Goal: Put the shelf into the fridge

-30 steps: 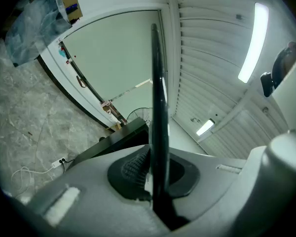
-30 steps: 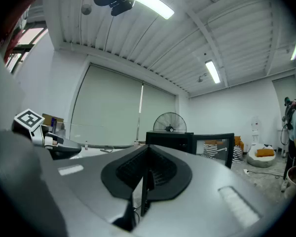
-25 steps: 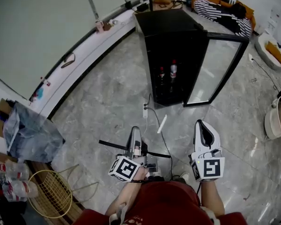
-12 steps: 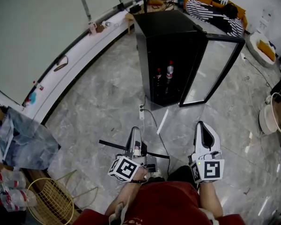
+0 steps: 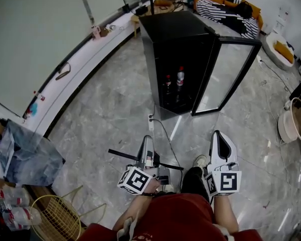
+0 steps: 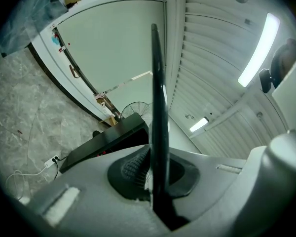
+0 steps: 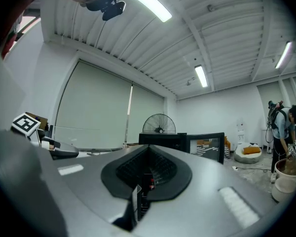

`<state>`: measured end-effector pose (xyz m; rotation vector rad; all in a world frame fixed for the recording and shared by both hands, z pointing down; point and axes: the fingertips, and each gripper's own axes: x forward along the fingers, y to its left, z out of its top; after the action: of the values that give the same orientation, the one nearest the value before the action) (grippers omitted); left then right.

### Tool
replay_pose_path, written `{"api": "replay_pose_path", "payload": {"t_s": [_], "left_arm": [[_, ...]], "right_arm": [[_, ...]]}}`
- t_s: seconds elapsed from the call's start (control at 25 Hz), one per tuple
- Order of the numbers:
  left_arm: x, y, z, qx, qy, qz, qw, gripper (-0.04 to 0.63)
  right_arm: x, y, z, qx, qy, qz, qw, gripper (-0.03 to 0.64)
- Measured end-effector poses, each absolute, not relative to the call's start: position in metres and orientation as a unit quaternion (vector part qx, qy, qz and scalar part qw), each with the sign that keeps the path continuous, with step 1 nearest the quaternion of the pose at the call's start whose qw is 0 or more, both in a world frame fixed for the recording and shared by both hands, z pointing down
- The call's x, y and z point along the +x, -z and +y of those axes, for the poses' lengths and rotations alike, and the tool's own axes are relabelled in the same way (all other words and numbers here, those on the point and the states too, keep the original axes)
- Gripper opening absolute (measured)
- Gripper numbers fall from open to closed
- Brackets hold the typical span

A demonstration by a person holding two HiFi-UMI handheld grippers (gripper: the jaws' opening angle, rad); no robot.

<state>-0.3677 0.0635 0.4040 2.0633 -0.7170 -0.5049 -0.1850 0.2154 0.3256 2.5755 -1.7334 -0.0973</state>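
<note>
left gripper (image 5: 147,145) clamped on thin black shelf (image 5: 121,154), lower centre | right gripper (image 5: 220,136) narrow, empty, lower right | fridge (image 5: 175,34) open, bottles (image 5: 180,77) inside, upper centre

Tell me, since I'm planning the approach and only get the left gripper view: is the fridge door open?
Observer: Yes. In the head view the fridge has its glass door swung wide open, toward the picture's right.
Operator: Anything already inside where the shelf goes?
Observer: Bottles stand upright low inside the fridge.
</note>
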Motion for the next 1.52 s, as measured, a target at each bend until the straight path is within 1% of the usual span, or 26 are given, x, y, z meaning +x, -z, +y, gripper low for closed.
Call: {"api": "replay_pose_path", "payload": {"t_s": [0.2,0.4,1.16,1.52], "left_arm": [[-0.343,-0.406,0.048,0.833,0.191,-0.293,0.430,0.014],[-0.301,-0.413,0.034,0.834,0.178,-0.293,0.432,0.014],[-0.104,-0.407,-0.001,0.833,0.145,-0.315,0.431,0.014],[-0.036,-0.399,-0.005,0.819,0.178,-0.336,0.430,0.014]], "right_arm": [[-0.160,-0.337,0.200,0.828,0.024,-0.560,0.014,0.000],[-0.119,-0.349,0.191,0.832,0.014,-0.554,0.010,0.000],[0.081,-0.354,0.145,0.820,-0.017,-0.572,-0.006,0.000],[0.150,-0.349,0.123,0.789,-0.009,-0.615,-0.015,0.000]]}}
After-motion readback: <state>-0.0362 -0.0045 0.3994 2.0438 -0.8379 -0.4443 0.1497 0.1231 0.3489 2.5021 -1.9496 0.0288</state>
